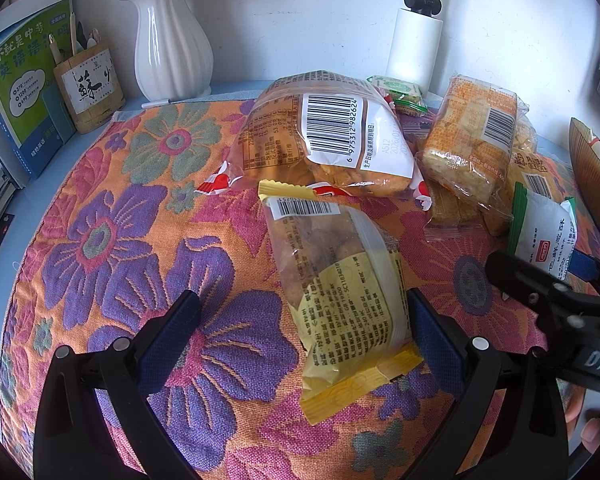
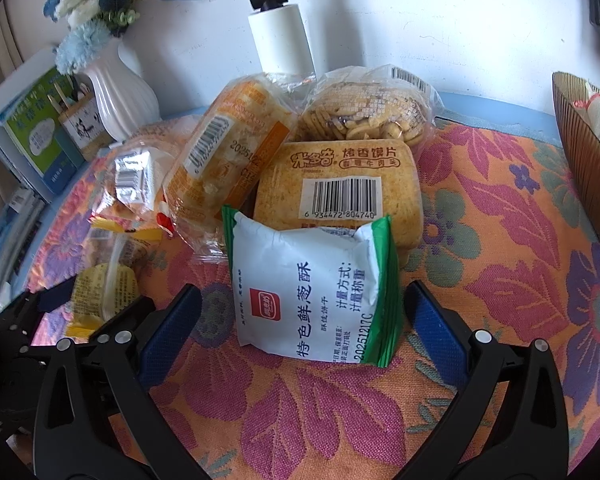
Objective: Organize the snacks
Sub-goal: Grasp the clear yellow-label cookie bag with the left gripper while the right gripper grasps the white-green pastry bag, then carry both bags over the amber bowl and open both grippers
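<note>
left gripper (image 1: pixel 304 320) fingers spread around yellow packet (image 1: pixel 340 292), near-left on table cloth (image 1: pixel 100 240) | right gripper (image 2: pixel 302 312) fingers spread around white-green packet (image 2: pixel 308 288), near-centre | advice: centre each packet, close gently, contents likely crush | basket (image 2: pixel 584 160) far right

Snack packets (image 2: pixel 312 292) clustered on floral cloth (image 2: pixel 500 280)

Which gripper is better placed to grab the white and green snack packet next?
The right gripper. It is open, and the white and green packet lies between its fingers. The left gripper is open around the yellow packet instead.
</note>
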